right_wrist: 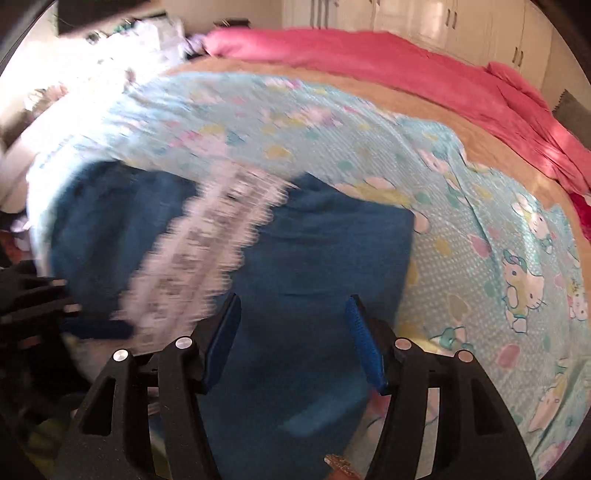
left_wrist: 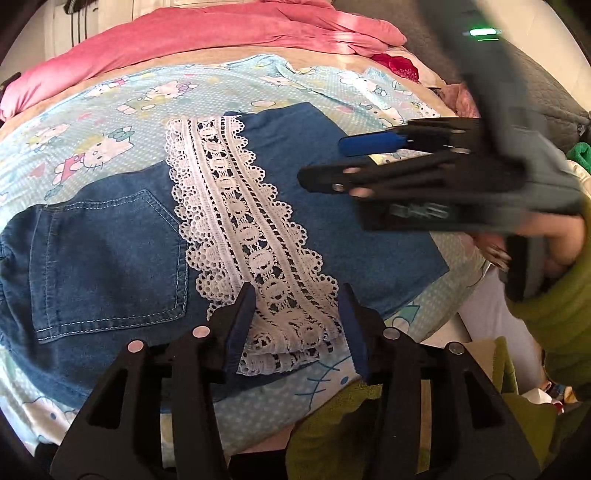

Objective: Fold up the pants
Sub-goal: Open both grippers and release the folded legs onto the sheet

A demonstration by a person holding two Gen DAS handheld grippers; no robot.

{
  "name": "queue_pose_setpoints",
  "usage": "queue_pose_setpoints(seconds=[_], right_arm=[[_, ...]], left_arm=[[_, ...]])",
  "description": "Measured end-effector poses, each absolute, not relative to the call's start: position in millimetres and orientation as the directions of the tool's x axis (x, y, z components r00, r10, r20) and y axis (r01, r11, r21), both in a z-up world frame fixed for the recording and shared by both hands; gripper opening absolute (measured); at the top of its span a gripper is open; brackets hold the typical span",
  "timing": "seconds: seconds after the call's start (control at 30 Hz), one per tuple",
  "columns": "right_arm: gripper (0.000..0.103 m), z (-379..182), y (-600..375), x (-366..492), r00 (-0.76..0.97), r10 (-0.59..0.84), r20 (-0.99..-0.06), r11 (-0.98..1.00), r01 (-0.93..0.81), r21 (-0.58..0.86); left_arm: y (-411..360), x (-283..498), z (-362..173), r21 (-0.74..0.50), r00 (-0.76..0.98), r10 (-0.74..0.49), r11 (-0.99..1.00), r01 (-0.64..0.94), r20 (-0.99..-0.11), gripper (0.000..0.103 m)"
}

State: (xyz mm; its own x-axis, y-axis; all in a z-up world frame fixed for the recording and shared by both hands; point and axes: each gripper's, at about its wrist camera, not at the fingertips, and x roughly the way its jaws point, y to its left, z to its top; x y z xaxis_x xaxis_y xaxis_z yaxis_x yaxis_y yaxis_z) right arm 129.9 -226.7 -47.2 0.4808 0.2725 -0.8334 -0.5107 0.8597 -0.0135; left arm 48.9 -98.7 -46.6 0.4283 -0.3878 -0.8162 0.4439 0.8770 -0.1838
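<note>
Blue denim pants (left_wrist: 110, 251) with a back pocket lie flat on a bed, folded over, with a white lace hem band (left_wrist: 236, 221) running across them. My left gripper (left_wrist: 297, 314) is open just above the near end of the lace, holding nothing. My right gripper (left_wrist: 325, 162) hovers above the right part of the denim, jaws apart. In the blurred right wrist view the right gripper (right_wrist: 291, 325) is open over the denim (right_wrist: 314, 258), with the lace (right_wrist: 207, 251) to its left and the left gripper at the left edge.
The pants rest on a light blue cartoon-cat sheet (left_wrist: 92, 122) that also shows in the right wrist view (right_wrist: 480, 221). A pink blanket (left_wrist: 207, 33) is bunched at the far side. A green cloth (left_wrist: 340, 424) lies near the front edge. White wardrobes (right_wrist: 443, 22) stand behind.
</note>
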Motion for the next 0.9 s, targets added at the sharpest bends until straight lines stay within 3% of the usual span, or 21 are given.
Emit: queue_pose_setpoints(seconds=[0.63,0.67,0.77,0.9], right_arm=[[0.065,-63.2,-232.9,172.7,0.496,0.258,-0.829,0.891,-0.454,0.006],[0.066,-59.3,-233.4,168.9,0.506,0.259,-0.823,0.892,-0.451,0.003],[0.079,-47.4,-234.3,157.2,0.537,0.272,-0.798,0.893,-0.45,0.002],[0.084,-31.9,-238.1,146.3,0.571,0.281,-0.771,0.896,-0.444,-0.003]], left_arm=[[-97.3,50.3,-46.6,-0.199,0.424,-0.398,0.875,0.44,-0.813,0.04],[-95.9,50.6,-45.6,-0.204,0.426,-0.402,0.876,0.438,-0.811,0.042],[-89.4,49.9,-38.1,-0.208,0.446,-0.401,0.883,0.421,-0.8,0.058],[-80.8,48.3,-30.8,-0.217,0.467,-0.403,0.889,0.402,-0.787,0.06]])
